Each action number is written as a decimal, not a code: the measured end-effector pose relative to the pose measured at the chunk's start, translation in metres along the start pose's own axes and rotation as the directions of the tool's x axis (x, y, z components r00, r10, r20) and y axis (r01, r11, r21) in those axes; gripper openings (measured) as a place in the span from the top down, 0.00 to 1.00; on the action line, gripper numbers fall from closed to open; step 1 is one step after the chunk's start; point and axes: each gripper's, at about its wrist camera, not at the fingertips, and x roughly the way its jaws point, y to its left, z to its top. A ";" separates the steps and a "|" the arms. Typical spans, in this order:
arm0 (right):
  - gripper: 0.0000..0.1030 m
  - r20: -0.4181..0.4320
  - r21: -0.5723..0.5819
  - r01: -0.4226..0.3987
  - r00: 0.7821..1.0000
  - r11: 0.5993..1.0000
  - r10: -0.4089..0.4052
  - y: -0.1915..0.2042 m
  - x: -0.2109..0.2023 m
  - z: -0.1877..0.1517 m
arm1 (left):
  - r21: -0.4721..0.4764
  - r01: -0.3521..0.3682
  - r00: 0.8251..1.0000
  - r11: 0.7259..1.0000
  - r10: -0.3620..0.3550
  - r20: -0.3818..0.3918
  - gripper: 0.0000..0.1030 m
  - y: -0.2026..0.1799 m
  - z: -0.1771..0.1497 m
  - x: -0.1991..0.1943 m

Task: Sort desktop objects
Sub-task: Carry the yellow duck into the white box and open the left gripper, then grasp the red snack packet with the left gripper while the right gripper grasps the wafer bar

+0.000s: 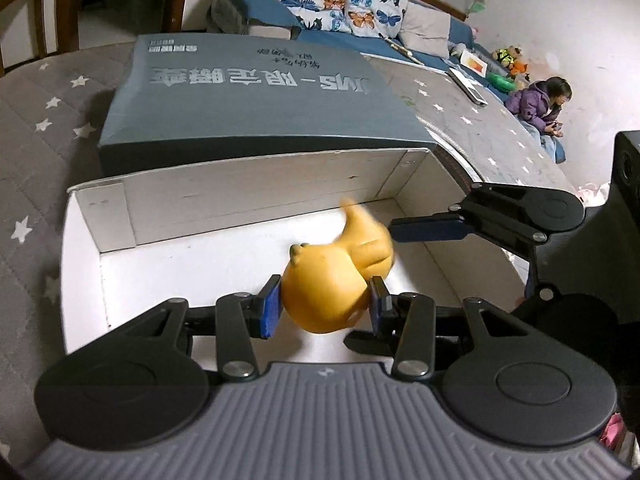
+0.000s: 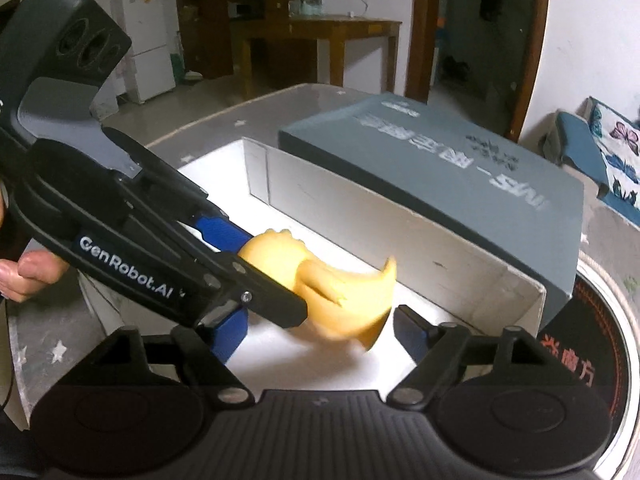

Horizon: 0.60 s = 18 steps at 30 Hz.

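Now, from the left wrist, we see our left tool [image 1: 323,307] clamped on the round yellow plastic toy animal [image 1: 336,280], lifting it over the open white cardboard box [image 1: 224,196] so it can drop in. Nothing else shows inside. The grey box lid [image 1: 256,100] lies behind, on the grey worktop [image 1: 36,140].

From the right wrist, our right tool [image 2: 322,332] is spread wide, pads off the toy's tail, grasping nothing.

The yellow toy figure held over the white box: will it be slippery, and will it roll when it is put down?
The yellow toy figure looks smooth and rounded, so probably somewhat slippery; the left tool pinches only its curved sides. Its ball-like body may roll or tip inside the white box. It appears stiff, showing no visible denting.
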 end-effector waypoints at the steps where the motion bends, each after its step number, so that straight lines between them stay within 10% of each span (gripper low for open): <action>1: 0.18 -0.002 0.004 0.004 1.000 1.000 -0.004 -0.004 0.000 -0.001 | -0.006 0.002 1.000 1.000 -0.002 0.003 0.56 0.001 0.001 0.000; 18: 0.13 0.047 -0.029 0.031 0.998 0.999 -0.030 0.044 -0.031 -0.002 | 0.065 -0.058 0.996 0.996 0.053 0.066 0.39 -0.014 -0.025 -0.044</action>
